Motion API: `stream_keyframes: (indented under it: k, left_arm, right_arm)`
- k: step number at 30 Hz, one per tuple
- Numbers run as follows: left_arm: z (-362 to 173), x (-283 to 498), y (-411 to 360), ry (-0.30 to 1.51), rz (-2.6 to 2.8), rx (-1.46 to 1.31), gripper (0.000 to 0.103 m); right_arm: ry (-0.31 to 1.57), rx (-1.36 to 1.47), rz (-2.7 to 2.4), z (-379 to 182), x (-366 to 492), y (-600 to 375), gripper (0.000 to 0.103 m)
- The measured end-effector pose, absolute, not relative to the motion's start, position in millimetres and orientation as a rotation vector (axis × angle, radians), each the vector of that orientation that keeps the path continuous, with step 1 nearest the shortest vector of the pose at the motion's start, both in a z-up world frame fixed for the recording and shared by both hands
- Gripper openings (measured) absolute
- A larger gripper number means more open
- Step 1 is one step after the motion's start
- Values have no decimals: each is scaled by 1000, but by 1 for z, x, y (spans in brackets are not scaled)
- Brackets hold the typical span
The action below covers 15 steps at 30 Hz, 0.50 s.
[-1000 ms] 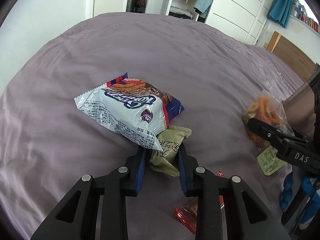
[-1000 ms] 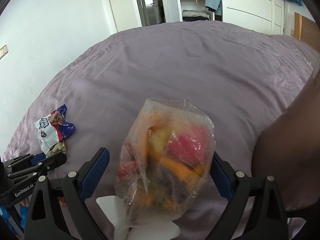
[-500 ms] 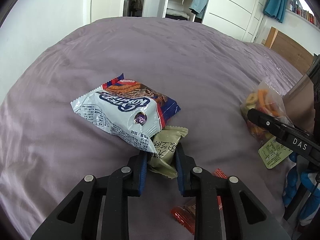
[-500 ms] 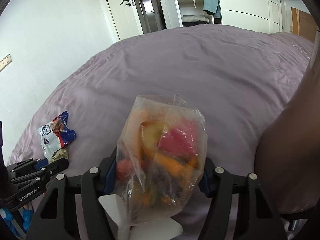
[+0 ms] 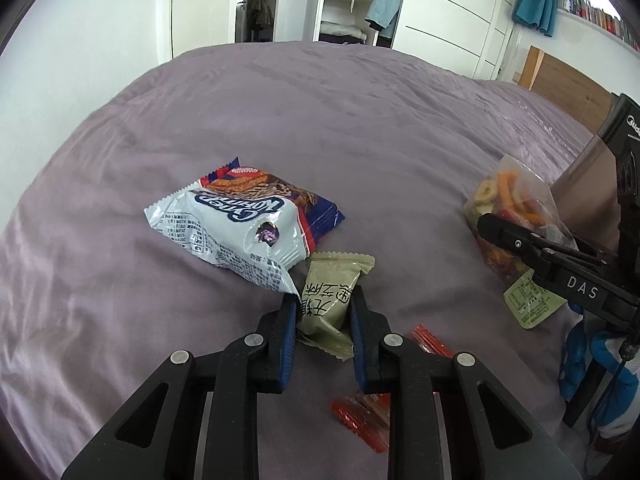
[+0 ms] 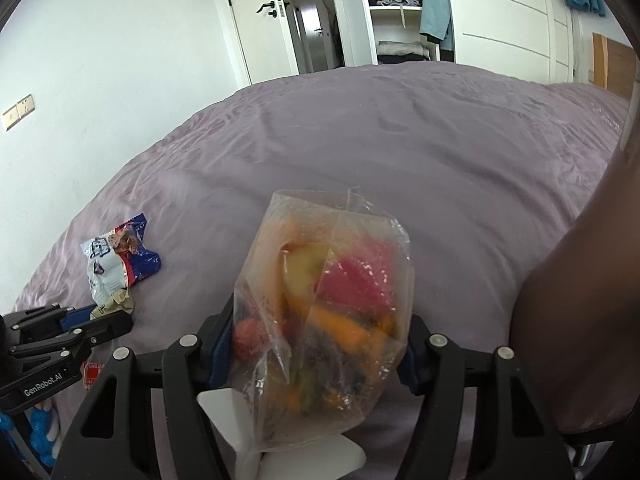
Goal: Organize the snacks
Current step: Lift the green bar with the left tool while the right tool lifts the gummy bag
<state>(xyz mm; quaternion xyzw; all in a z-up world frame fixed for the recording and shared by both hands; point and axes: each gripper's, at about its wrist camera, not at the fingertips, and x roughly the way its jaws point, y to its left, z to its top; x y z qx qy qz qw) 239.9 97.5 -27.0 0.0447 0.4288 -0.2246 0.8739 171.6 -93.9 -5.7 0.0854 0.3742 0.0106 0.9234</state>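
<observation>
My left gripper [image 5: 323, 309] is shut on a small olive-green snack packet [image 5: 328, 300], held just above the purple bedspread [image 5: 360, 120]. A white and blue crisp bag [image 5: 244, 224] lies right beside it, its corner overlapping the packet. My right gripper [image 6: 320, 336] is shut on a clear bag of colourful dried fruit chips [image 6: 332, 312], lifted off the bed. That bag also shows in the left wrist view [image 5: 516, 224]. The crisp bag [image 6: 120, 268] and my left gripper [image 6: 96, 316] show at the left of the right wrist view.
Red wrapped snacks [image 5: 368, 412] lie on the bedspread under my left gripper. A brown box wall [image 5: 588, 184] stands at the right; it fills the right edge of the right wrist view [image 6: 588, 320]. A white stand [image 6: 288, 432] sits below the fruit bag. Wardrobes and a door stand behind the bed.
My left gripper closed tighter on the green packet and lifted it slightly. My right gripper closed from open onto the fruit chip bag and raised it.
</observation>
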Motion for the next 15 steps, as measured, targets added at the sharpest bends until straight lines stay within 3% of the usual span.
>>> stream_keyframes:
  k: [15]
  left_arm:
    - [-8,220,92,857,-429,157,20]
  right_arm:
    - [753,72,11,21,161,-76,100]
